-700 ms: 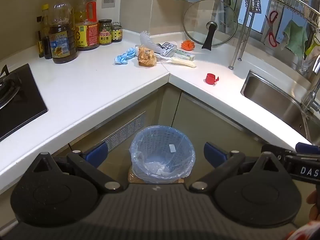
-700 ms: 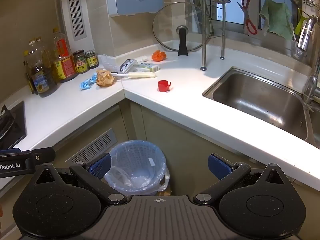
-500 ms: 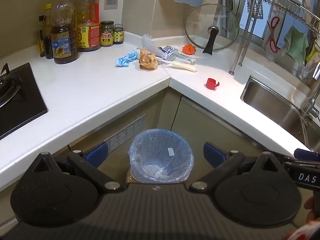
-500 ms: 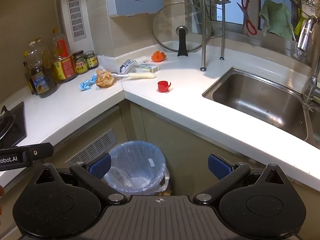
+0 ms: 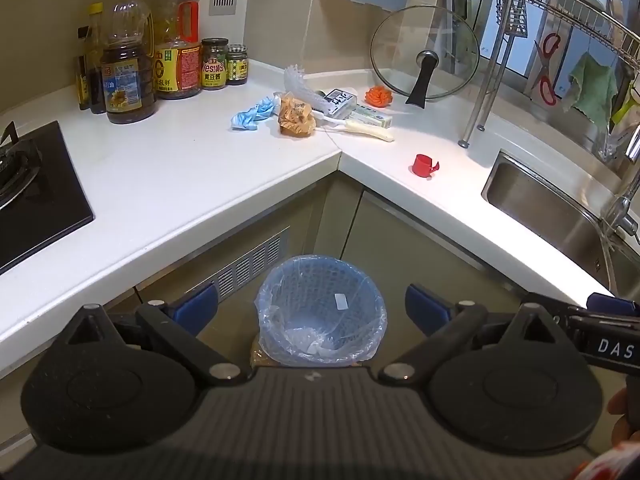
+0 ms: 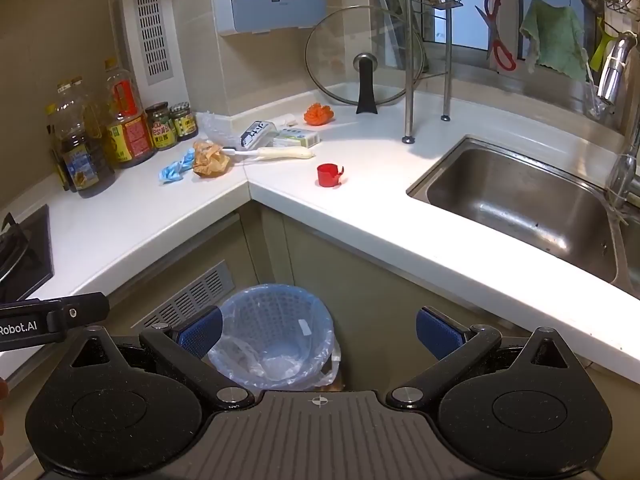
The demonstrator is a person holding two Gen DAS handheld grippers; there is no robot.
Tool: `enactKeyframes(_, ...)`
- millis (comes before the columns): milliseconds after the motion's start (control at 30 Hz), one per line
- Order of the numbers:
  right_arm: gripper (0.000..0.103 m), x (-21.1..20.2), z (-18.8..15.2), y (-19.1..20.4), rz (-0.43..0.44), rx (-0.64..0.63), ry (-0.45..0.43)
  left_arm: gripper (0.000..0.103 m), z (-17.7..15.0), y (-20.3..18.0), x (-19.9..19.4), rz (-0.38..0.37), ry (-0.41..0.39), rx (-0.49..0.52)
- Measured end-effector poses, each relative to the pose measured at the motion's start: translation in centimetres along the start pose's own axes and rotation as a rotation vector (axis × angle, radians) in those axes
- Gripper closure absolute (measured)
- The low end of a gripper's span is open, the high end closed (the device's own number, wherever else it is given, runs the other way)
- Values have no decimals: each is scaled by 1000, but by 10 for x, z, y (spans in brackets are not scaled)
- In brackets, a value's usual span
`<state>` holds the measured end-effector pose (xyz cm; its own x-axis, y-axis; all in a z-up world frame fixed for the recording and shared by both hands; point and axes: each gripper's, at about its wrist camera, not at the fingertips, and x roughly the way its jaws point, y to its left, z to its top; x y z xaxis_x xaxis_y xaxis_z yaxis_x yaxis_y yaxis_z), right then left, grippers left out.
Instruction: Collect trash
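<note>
Both my left gripper (image 5: 312, 306) and right gripper (image 6: 319, 334) gape wide and empty above the lined bin (image 5: 320, 308). It stands in the floor corner under the white counter's (image 5: 180, 184) inner edge. Clutter sits back by the wall.

free: front of white L-shaped desk (image 5: 168, 184) bare, open from above | free: lined blue mesh bin (image 5: 320, 308) mouth uncovered | blocked: rear corner crowded, oil bottles (image 5: 128, 60), leaning glass lid (image 5: 424, 52), steel rack post (image 5: 484, 80)

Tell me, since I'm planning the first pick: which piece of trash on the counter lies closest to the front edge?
The small red cup, standing alone near the counter's front edge. The blue wad, brown paper ball and orange scrap all lie farther back toward the wall.
</note>
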<state>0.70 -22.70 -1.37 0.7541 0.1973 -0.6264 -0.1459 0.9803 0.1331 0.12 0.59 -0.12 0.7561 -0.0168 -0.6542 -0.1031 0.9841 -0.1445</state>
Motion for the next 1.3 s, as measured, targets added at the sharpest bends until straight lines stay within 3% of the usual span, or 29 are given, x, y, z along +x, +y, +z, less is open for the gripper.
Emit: enactKeyframes(1300,1,-1,3,6,3,0,-6,4,3,-1,0,0,1,1)
